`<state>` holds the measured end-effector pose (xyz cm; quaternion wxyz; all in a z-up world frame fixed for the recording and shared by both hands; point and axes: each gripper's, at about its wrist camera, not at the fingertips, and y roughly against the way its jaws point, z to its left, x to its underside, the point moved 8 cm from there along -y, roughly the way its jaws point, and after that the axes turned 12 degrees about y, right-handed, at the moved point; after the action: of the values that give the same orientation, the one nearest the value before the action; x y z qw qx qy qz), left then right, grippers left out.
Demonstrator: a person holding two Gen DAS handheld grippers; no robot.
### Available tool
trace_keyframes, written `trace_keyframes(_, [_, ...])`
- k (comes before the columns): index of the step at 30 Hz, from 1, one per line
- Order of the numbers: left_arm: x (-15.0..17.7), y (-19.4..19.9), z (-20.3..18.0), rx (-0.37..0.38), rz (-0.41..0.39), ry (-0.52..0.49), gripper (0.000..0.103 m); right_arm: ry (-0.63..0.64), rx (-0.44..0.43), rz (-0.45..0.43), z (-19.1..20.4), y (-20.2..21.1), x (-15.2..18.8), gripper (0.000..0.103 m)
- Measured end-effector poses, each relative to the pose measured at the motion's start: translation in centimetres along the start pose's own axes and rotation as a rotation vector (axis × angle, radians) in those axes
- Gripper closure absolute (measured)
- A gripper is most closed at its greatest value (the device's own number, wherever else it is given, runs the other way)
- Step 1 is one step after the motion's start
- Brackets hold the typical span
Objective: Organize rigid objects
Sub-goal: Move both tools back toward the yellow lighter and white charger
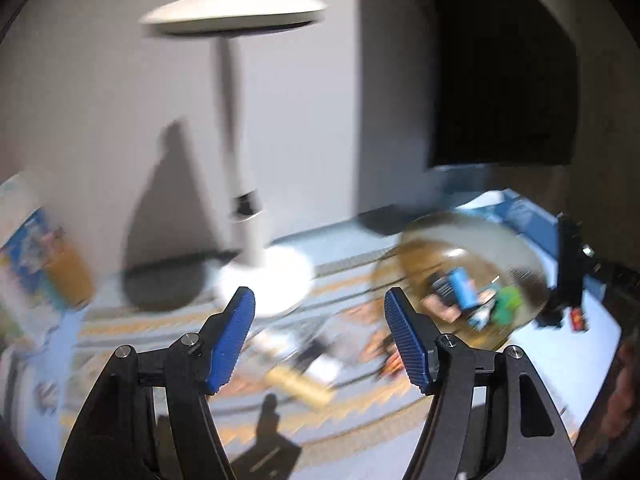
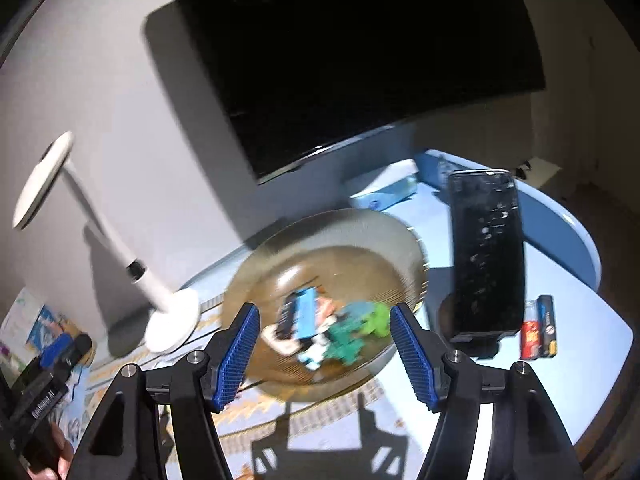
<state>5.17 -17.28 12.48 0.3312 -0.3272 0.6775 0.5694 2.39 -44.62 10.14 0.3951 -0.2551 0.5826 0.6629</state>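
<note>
- The left gripper has its jaws apart with nothing between the blue pads; it hangs above the patterned mat.
- The right gripper is likewise released and empty, poised over the near rim of the glass bowl.
- No earlier view is supplied, so only the present state is reported.
- Location of the work items: several small toys sit in the bowl, including a blue block and a green figure. Motion blur prevents exact identification.
- More loose pieces lie on the mat in the left wrist view, among them a tan block. Their outlines are smeared.
- Handling estimate: the toys look like hard plastic, light and stiff, so a moderate squeeze should hold them. Smooth faces may slip; grip across flat, parallel sides, not across protruding limbs.
- The bowl looks fragile and slick. Avoid striking its rim, and release pieces low inside it.
- Obstacles: a white desk lamp stands to the left of the bowl, and a phone on a stand to its right. Keep clear of both.
</note>
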Motion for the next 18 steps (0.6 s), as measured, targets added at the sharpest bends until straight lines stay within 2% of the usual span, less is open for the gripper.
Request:
trace_keyframes(2, [0.8,1.3,2.8,-0.065,0.011,0.028,0.038,0.012,-0.039,0.004,2.0,0.2,0.5,0.037])
trace_keyframes(5, [1.6,3.5,6.1,-0.116,0.006,0.054,0.038,0.025,-0.090,0.006,4.8,0.6,1.4,0.037])
trace_keyframes(11, [3.3,6.6,9.9,-0.169,-0.021,0.081,0.037,0.079,-0.136,0.048,9.4,-0.2,4.2,0.036])
trace_keyframes(18, [6.4,5.5,11.9,-0.184,0.002,0.101,0.037,0.168,-0.178,0.167,14.2,-4.0,9.7,0.036])
